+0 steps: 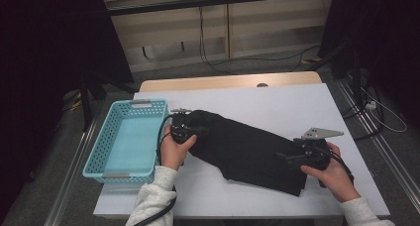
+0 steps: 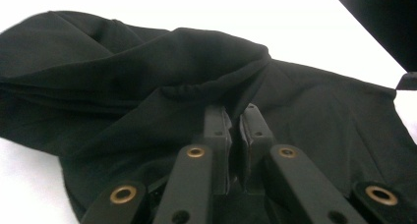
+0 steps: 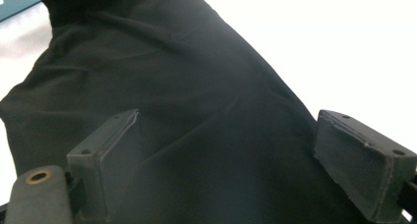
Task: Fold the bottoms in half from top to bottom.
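Note:
A black garment lies rumpled across the white table, running from the middle toward the front right. My left gripper is at the garment's left end. In the left gripper view that gripper has its jaws pressed together on a raised fold of the black garment. My right gripper hovers over the garment's right end. In the right gripper view the right gripper stands wide open, with the black garment spread flat below and between the jaws.
A light blue perforated basket stands empty at the table's left edge, close to my left hand. Bare white tabletop lies behind and to the right of the garment. Cables run over the floor beyond the table.

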`<state>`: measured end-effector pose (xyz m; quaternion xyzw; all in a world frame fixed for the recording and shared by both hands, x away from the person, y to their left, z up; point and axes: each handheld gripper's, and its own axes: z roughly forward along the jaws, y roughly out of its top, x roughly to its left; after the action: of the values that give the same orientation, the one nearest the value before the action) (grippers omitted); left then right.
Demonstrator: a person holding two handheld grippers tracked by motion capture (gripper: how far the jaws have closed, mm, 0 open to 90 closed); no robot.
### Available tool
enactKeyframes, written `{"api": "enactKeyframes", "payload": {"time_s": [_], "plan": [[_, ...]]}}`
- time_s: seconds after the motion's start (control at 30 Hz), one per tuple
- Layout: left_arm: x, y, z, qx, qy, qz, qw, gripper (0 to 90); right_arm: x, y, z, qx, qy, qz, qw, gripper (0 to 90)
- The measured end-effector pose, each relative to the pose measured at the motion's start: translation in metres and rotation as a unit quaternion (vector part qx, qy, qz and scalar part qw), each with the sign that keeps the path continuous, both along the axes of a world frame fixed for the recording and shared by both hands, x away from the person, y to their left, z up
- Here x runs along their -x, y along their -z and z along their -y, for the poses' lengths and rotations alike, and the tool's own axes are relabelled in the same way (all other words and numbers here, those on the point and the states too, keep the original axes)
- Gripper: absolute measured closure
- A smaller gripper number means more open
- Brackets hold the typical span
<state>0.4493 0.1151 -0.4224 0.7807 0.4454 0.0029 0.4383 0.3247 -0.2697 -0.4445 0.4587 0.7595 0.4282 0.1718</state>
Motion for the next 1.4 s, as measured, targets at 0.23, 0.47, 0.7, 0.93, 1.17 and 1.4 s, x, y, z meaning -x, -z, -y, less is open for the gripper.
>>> {"api": "enactKeyframes", "payload": {"time_s": [0.23, 0.47, 0.7, 0.93, 1.17, 1.4], "plan": [[0.001, 0.004, 0.001, -0.003, 0.002, 0.0, 1.0, 84.3, 0.002, 0.001, 0.0, -0.001, 0.001, -0.001, 1.0, 11.2], [0.001, 0.008, 0.006, -0.001, 0.005, -0.004, 1.0, 84.3, 0.003, 0.0, 0.006, 0.013, 0.007, 0.002, 0.9999, 11.5], [0.006, 0.006, 0.008, -0.005, 0.011, 0.006, 0.9999, 84.3, 0.005, -0.002, 0.009, 0.007, 0.015, 0.005, 0.9999, 11.5], [0.009, 0.005, 0.01, 0.0, 0.015, 0.006, 0.9999, 84.3, 0.005, -0.002, 0.007, 0.011, 0.011, 0.008, 0.9999, 11.5], [0.012, 0.005, 0.014, 0.001, 0.025, 0.015, 0.9996, 84.3, 0.005, -0.001, 0.008, 0.013, 0.016, 0.007, 0.9998, 11.6], [0.012, 0.006, 0.021, 0.005, 0.036, 0.013, 0.9993, 84.3, 0.007, -0.002, 0.008, 0.01, 0.015, 0.007, 0.9998, 11.6]]}}
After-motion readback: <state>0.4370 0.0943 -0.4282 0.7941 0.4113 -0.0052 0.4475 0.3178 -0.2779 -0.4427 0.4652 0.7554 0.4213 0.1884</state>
